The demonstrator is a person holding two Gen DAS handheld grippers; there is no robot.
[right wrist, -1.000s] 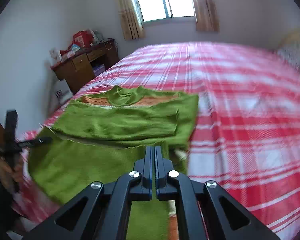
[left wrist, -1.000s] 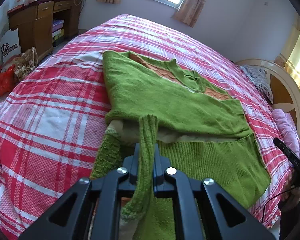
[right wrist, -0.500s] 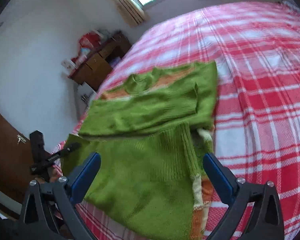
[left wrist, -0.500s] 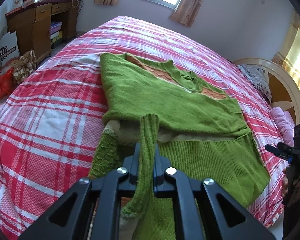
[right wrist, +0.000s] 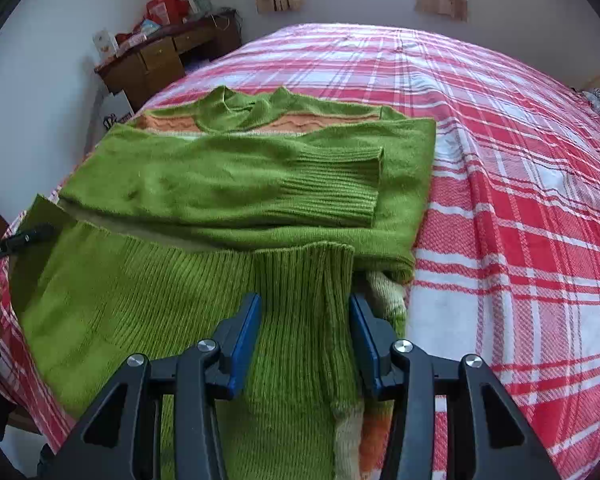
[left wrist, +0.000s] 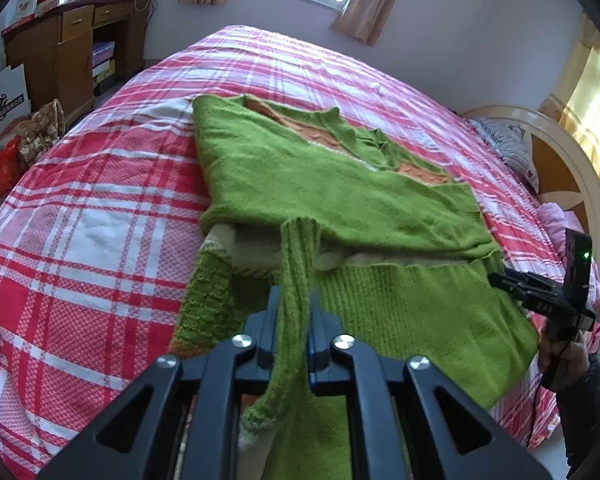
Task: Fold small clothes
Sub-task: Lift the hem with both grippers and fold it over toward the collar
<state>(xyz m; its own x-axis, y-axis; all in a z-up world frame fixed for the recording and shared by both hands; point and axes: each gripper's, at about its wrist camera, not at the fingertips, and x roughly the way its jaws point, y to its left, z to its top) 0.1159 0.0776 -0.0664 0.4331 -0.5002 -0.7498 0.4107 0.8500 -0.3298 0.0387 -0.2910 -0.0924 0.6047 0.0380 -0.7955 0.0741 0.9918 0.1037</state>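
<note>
A green knit sweater (left wrist: 340,200) with orange stripes lies on the red plaid bed (left wrist: 80,220), its sleeves folded across the chest. My left gripper (left wrist: 296,300) is shut on a raised fold of the ribbed hem (left wrist: 296,248) at the near edge. In the right wrist view the sweater (right wrist: 240,184) fills the middle. My right gripper (right wrist: 304,300) is low over the ribbed hem (right wrist: 304,272). Its jaws are closing, and a broad, unsqueezed band of hem lies between the blue pads (right wrist: 246,328). Each gripper shows at the other view's edge: right gripper (left wrist: 500,280), left gripper (right wrist: 40,234).
A wooden desk (left wrist: 60,40) with clutter stands by the far wall under the window. Bags (left wrist: 4,160) lie on the floor beside the bed. A curved headboard (left wrist: 560,152) and pillows are at the right. A person's hand (left wrist: 564,360) holds the right gripper's handle.
The right gripper went from shut to wide open, dropped onto the hem, and its jaws have narrowed around a fold. The left gripper kept still, holding the hem.
</note>
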